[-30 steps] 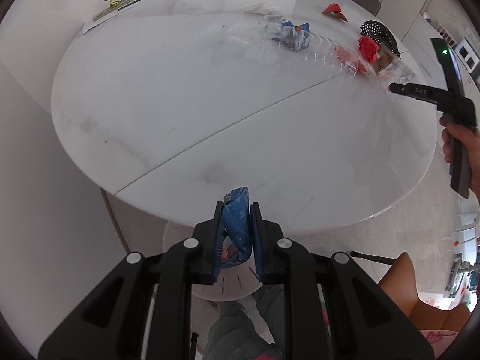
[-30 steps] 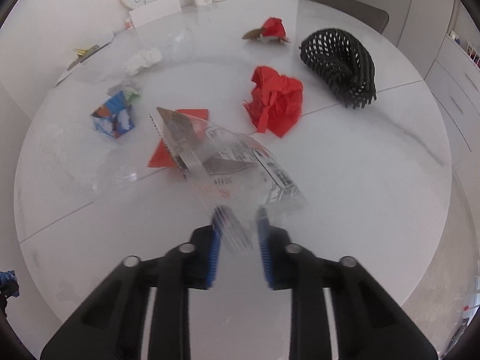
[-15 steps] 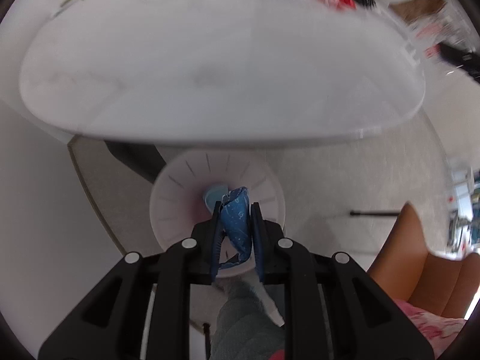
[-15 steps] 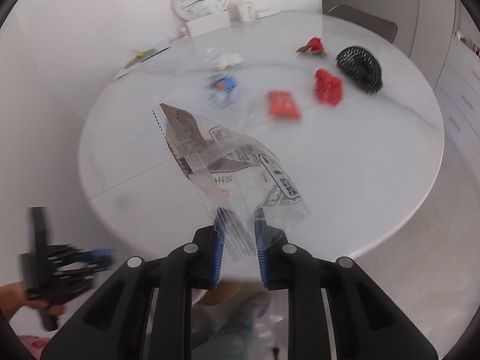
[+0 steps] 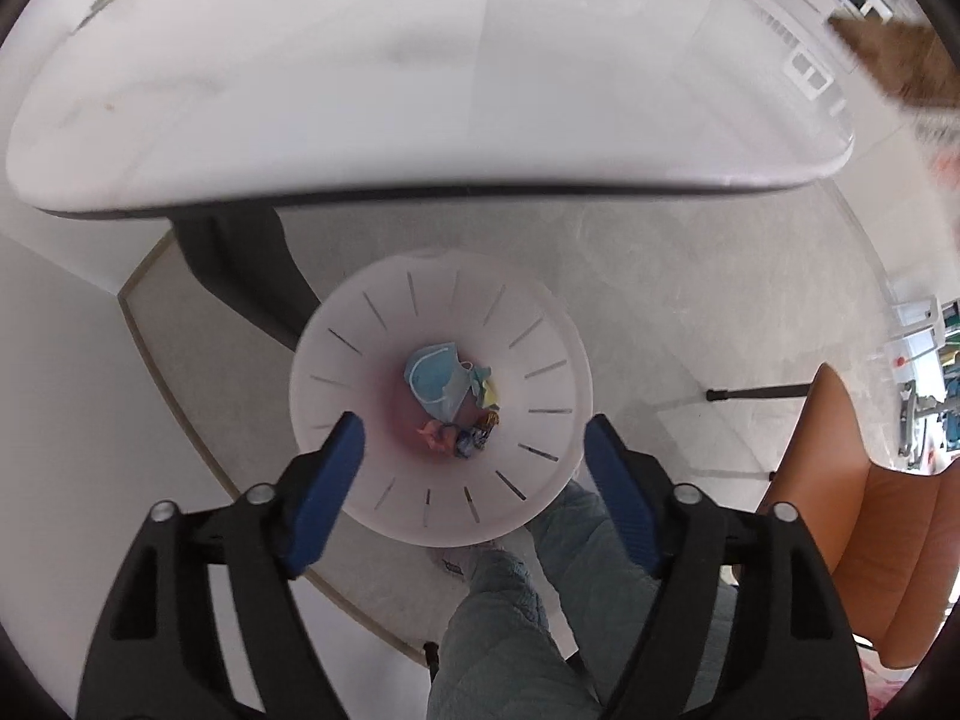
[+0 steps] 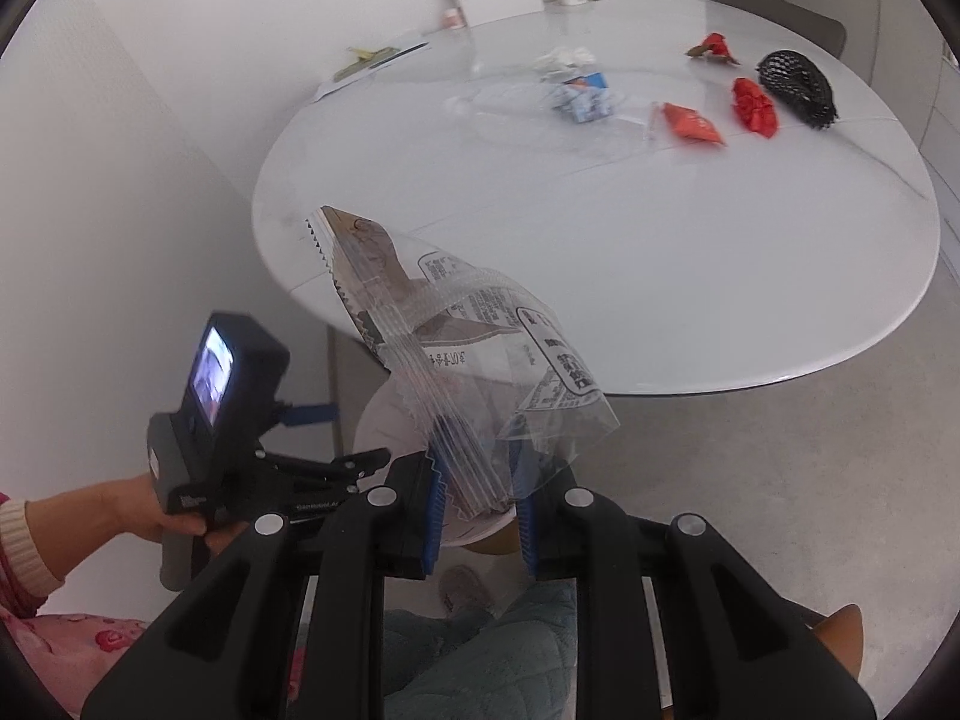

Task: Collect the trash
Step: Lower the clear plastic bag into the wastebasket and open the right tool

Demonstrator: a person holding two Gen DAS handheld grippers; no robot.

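Note:
My left gripper point(image 5: 474, 444) is open and empty above a white bin point(image 5: 540, 324) on the floor by the table. The bin holds a blue face mask point(image 5: 435, 378) and a crumpled blue wrapper point(image 5: 471, 438). My right gripper point(image 6: 480, 498) is shut on a clear printed plastic bag point(image 6: 456, 324) and holds it in the air off the table edge, above the bin point(image 6: 390, 420). The left gripper point(image 6: 336, 468) shows in the right wrist view, just left of the bag.
The round white table point(image 6: 600, 192) carries a red packet point(image 6: 690, 123), red crumpled paper point(image 6: 753, 105), a black net point(image 6: 798, 87), a blue-white wrapper point(image 6: 582, 99) and white tissue point(image 6: 561, 57). An orange chair point(image 5: 864, 480) stands right of the bin.
My left gripper moved over the bin and opened; the blue wrapper dropped in. My right gripper carried the plastic bag off the table toward the bin.

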